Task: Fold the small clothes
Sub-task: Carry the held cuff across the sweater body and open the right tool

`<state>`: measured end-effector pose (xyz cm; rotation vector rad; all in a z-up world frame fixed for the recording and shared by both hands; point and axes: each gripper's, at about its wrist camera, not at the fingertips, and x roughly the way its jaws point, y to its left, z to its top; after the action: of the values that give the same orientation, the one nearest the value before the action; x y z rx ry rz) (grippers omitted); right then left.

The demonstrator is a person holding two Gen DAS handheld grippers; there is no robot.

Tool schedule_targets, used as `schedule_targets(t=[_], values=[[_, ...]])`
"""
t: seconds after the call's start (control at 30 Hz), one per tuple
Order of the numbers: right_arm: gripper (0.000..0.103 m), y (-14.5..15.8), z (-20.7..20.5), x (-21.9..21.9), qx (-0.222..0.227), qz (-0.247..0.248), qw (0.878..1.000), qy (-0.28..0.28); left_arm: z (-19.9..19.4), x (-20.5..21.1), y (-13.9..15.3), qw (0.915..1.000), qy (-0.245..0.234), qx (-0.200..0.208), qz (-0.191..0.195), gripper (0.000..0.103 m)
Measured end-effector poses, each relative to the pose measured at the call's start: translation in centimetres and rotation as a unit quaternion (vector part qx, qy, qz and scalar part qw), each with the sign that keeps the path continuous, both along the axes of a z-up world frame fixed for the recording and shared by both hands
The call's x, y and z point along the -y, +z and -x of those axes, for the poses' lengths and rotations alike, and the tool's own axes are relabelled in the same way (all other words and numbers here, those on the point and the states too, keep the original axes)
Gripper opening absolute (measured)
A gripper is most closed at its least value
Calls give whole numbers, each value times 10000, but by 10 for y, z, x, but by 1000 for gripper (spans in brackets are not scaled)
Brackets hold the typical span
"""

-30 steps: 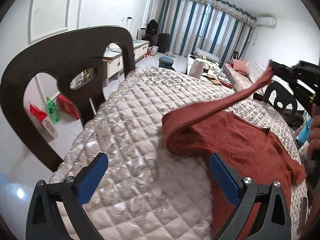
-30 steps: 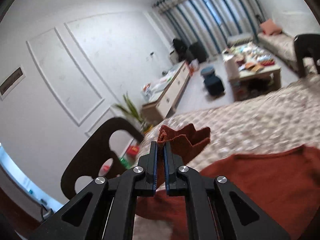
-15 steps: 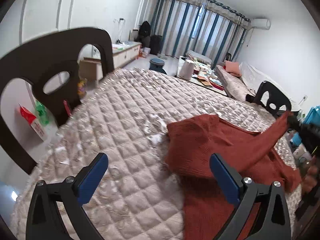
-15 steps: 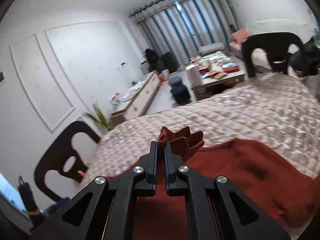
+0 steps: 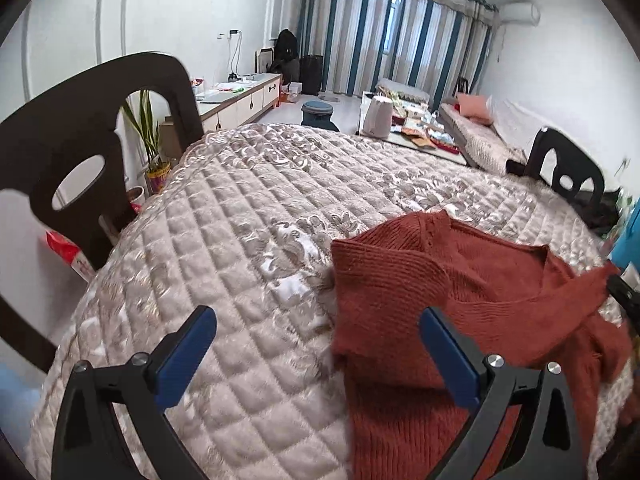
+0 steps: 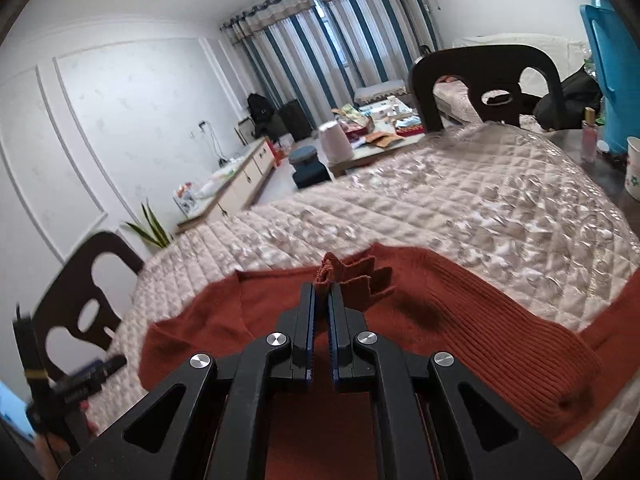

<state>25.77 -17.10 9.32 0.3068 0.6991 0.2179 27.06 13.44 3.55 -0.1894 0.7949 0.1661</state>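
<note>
A rust-red knit sweater (image 5: 400, 280) lies on the quilted cover (image 5: 240, 240), its V-neck facing the far right. My left gripper (image 5: 316, 356) hovers open above the sweater's left edge. Its right pad (image 5: 448, 356) is over the knit and its left pad is over bare quilt. One sleeve stretches low across the sweater's chest to my right gripper (image 5: 622, 292) at the right edge. In the right wrist view, my right gripper (image 6: 322, 292) is shut on the bunched sleeve cuff (image 6: 352, 276), held just above the sweater body (image 6: 480, 320).
Dark wooden chairs stand at the table's left (image 5: 80, 152) and far right (image 5: 568, 172). A blue thermos (image 6: 612, 60), a pink bottle (image 6: 589, 136) and a paper cup (image 6: 632, 168) stand on the bare table beside the cover. A low table with a kettle (image 5: 378, 116) stands beyond.
The right gripper has brought the sleeve down from high in the air to low across the sweater's chest. The left gripper, still open, has shifted along the table, so the chair now sits further left.
</note>
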Motion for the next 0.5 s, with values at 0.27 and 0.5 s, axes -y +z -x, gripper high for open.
schedule_targets(t=[0.27,0.5], values=[[5,-28,7,17,-548,540,9965,-334,-16,-5,-23,9984,238,-458,212,102],[5,-51,5,26,-1022,726,9914,-378,-22,-8,-43,9961,265,-815,217,103]])
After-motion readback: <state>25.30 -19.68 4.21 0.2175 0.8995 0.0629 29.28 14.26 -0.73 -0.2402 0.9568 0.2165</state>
